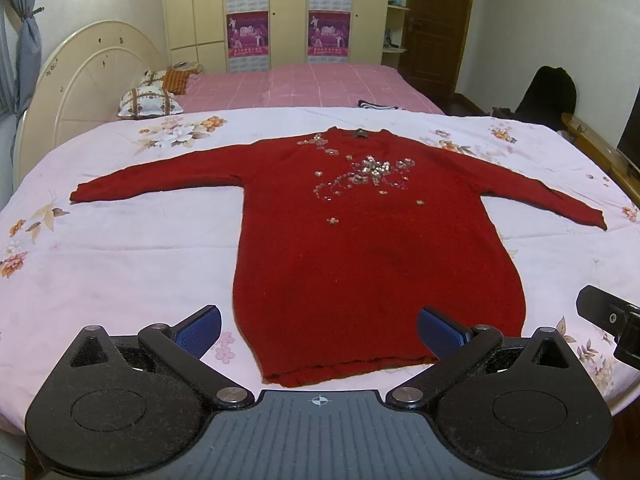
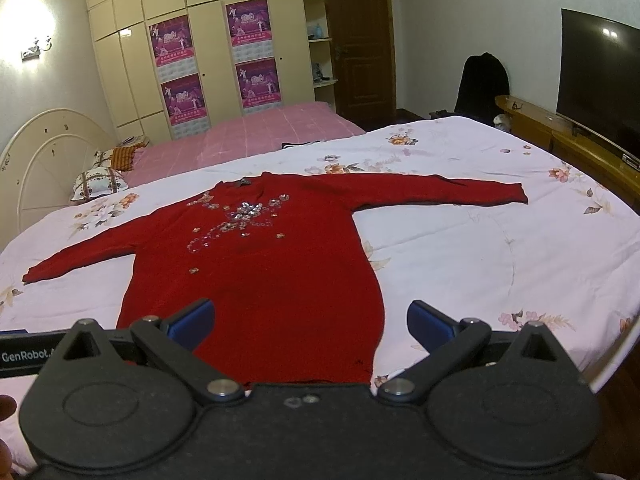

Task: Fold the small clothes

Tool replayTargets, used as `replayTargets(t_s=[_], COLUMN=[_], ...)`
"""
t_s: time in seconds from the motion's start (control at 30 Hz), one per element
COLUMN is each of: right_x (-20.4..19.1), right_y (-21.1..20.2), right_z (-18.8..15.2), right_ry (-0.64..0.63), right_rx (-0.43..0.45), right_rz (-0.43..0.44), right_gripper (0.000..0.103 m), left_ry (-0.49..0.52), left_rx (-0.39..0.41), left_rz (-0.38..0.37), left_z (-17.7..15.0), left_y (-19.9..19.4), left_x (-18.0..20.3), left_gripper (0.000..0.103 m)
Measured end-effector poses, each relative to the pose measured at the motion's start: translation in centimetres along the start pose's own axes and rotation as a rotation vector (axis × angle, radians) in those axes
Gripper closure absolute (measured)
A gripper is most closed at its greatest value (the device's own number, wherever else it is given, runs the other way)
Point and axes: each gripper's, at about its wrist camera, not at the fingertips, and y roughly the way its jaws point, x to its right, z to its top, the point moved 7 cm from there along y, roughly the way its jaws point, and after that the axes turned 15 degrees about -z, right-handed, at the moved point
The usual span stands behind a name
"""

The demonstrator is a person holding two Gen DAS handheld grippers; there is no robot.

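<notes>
We are seeing the sweater (image 1: 360, 240) lying flat on the bedspread (image 1: 120, 260), sleeves spreading left and right, pillows (image 1: 150, 102) lying behind-left.

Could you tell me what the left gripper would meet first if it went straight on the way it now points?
Most likely the red sweater: the left gripper, jaws open, points at its lower body near the hem, on the floral bedspread. Depth is unclear, so the exact spot is uncertain.
</notes>
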Motion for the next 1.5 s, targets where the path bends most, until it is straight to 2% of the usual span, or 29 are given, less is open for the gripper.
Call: replayTargets(t_s=[0.5,0.77,1.17,1.5], right_x=[0.0,0.3,2.4,5.4], right_y=[0.8,1.8,5.6,11.8], right_z=[0.2,0.8,2.6,5.0], right_ry=[-0.001,0.003,0.021,0.050], right_rx=[-0.001,0.005,0.035,0.026], right_rz=[-0.011,-0.026,-0.041,-0.088], right_gripper=[0.001,0.001,0.001,0.002], left_ry=[-0.001,0.014,0.034,0.037], left_rx=[-0.001,-0.003,-0.007,-0.015], left_rz=[0.001,0.013,0.044,0.043], left_z=[0.3,1.2,3.3,6.7], left_y=[0.3,1.7,6.1,12.2], left_x=[0.1,0.4,1.0,2.2], left_gripper=[0.000,0.000,0.000,0.000])
